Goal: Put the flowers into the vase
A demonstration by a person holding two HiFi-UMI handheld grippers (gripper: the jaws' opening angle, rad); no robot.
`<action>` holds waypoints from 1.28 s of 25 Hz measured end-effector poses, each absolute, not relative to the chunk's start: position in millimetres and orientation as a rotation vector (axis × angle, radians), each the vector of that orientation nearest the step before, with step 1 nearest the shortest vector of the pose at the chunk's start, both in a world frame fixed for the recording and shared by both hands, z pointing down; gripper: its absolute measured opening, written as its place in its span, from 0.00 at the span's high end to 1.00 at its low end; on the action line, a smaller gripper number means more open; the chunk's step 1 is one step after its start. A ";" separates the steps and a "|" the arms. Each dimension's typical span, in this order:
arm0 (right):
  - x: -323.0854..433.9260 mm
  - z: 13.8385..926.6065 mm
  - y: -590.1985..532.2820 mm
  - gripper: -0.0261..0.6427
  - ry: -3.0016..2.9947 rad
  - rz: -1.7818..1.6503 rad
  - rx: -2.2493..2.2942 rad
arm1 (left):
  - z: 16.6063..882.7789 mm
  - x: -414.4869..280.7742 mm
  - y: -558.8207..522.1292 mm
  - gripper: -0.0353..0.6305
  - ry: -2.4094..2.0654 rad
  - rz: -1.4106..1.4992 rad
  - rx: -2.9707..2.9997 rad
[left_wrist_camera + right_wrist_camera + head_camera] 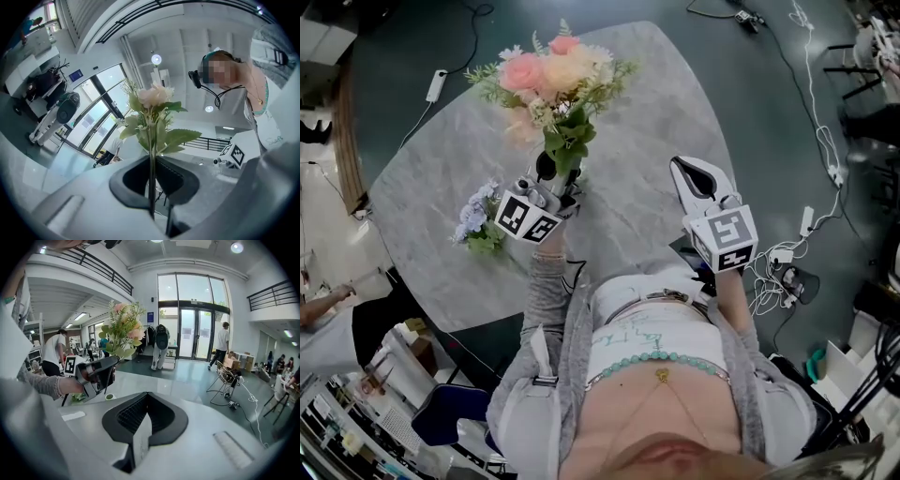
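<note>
A bouquet of pink and peach flowers (pixel 551 73) with green leaves stands upright over the grey marble table (pixel 656 103). My left gripper (pixel 549 174) is shut on its stems from below. In the left gripper view the thin green stem (pixel 151 159) runs between the closed jaws, with the blooms (pixel 154 96) above. My right gripper (pixel 688 174) hovers to the right near the table's front edge, shut and empty; its jaws meet with nothing between them (pixel 142 425). From the right gripper view, the left gripper (pixel 96 373) holds the bouquet (pixel 123 331). No vase shows clearly; a small round pale rim (pixel 108 397) sits below the left gripper.
A bunch of bluish-purple flowers (pixel 476 217) lies on the table's left part. Cables and a power strip (pixel 437 84) lie on the dark floor around the table. Shelves and boxes (pixel 403 356) stand at the lower left. People stand in the hall behind.
</note>
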State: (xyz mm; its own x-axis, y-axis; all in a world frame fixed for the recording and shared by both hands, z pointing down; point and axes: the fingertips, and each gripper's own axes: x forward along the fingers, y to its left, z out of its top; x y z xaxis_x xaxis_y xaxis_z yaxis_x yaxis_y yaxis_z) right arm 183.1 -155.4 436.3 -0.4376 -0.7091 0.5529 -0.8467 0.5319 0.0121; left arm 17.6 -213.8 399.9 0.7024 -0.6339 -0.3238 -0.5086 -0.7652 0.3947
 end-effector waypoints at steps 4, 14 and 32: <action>184.5 439.8 -155.9 0.92 -2.266 0.369 1.267 | 410.3 17.8 -214.1 0.89 -0.878 -0.647 2.644; 175.6 445.5 -157.2 0.92 -2.256 0.378 1.243 | 429.6 21.1 -214.4 0.89 -0.830 -0.602 2.643; 168.8 443.2 -162.9 0.92 -2.273 0.382 1.221 | 449.2 12.0 -205.9 0.89 -0.976 -0.435 2.627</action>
